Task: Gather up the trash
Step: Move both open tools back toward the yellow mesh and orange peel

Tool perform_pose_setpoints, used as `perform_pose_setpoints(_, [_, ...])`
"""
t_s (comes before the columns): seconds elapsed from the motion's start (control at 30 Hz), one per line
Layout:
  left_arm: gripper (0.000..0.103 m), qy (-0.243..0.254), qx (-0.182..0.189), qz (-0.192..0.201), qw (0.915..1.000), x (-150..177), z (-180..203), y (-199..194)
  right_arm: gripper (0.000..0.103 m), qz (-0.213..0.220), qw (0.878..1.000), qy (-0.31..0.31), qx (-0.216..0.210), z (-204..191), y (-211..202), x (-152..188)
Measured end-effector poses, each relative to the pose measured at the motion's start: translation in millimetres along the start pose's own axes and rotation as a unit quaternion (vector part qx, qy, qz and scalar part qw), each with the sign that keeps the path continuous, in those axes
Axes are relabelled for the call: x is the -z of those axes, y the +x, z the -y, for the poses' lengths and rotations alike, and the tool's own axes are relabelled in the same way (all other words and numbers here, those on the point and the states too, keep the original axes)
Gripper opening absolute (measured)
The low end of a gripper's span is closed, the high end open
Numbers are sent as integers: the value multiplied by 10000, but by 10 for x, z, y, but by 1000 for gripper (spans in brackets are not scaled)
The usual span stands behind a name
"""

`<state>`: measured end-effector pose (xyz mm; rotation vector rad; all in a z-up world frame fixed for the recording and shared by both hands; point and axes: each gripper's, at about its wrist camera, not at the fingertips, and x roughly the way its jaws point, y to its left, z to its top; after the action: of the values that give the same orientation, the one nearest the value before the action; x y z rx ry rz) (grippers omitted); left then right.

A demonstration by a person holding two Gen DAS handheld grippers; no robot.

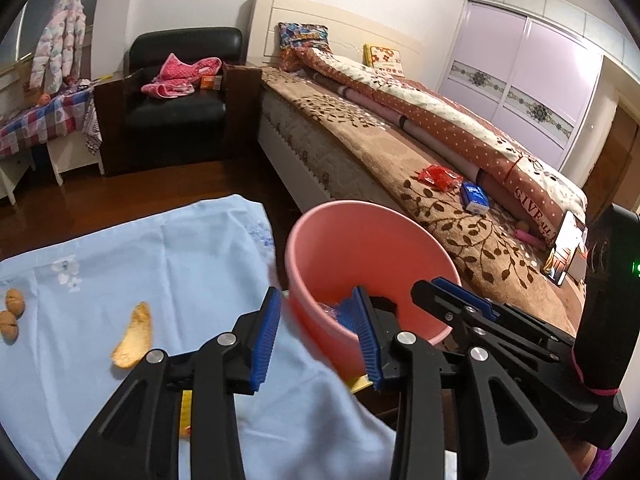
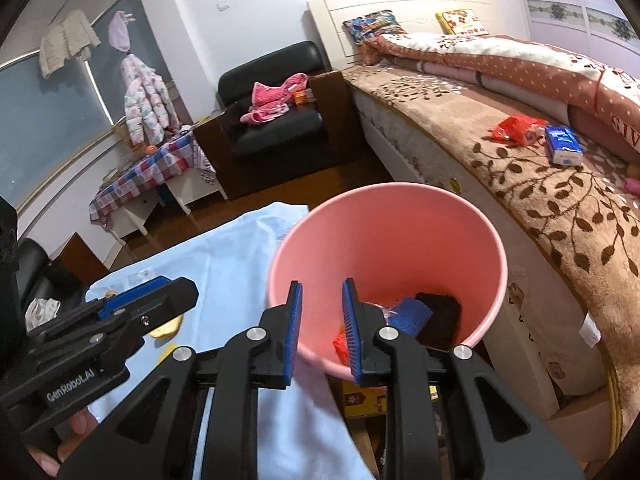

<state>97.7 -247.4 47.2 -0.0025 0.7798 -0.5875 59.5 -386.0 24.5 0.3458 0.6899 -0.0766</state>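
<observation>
Trash in part binned: red and dark scraps lie in pink bucket (image 2: 384, 240) off tabletop's (image 1: 140, 248) right edge. Peel (image 1: 132, 336) and two walnuts (image 1: 12, 312) remain near left edge. My left fingers (image 1: 316, 336) and right fingers (image 2: 320, 332) both parted, empty.

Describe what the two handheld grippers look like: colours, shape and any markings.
Both are black, angular linkage frames with triangular cut-outs and silver round pivot bolts. Each finger ends in a flat pad of ribbed blue rubber. The left gripper carries white "GenRobot.AI" lettering on its side, seen from the right wrist view. The right gripper has a pink band around its body and a green light.
</observation>
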Motion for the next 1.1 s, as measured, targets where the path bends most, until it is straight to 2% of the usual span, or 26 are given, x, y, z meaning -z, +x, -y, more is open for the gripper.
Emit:
perform_pose_setpoints(0.4, [36,-339,-474,342,9977,77,-680,-539,21,-112,9983,-377,-426,-419,-101,122])
perform_pose_setpoints(0.67, [36,-749,-874,403,9925,242,-1218,-764,21,-444,9938,-598,-831,-667,-7,253])
perform_pose_setpoints(0.8, [36,-913,-1006,296,9903,355,-1411,-754,22,-672,9897,-772,-997,-823,88,345])
perform_pose_setpoints(0.87, [36,-993,-1029,182,9896,420,-1480,-706,34,-812,9877,-824,-1051,-886,159,387])
perform_pose_setpoints(1.1, [36,-1075,-977,-172,9892,559,-1524,-371,35,-1221,9807,-979,-1170,-1076,443,526])
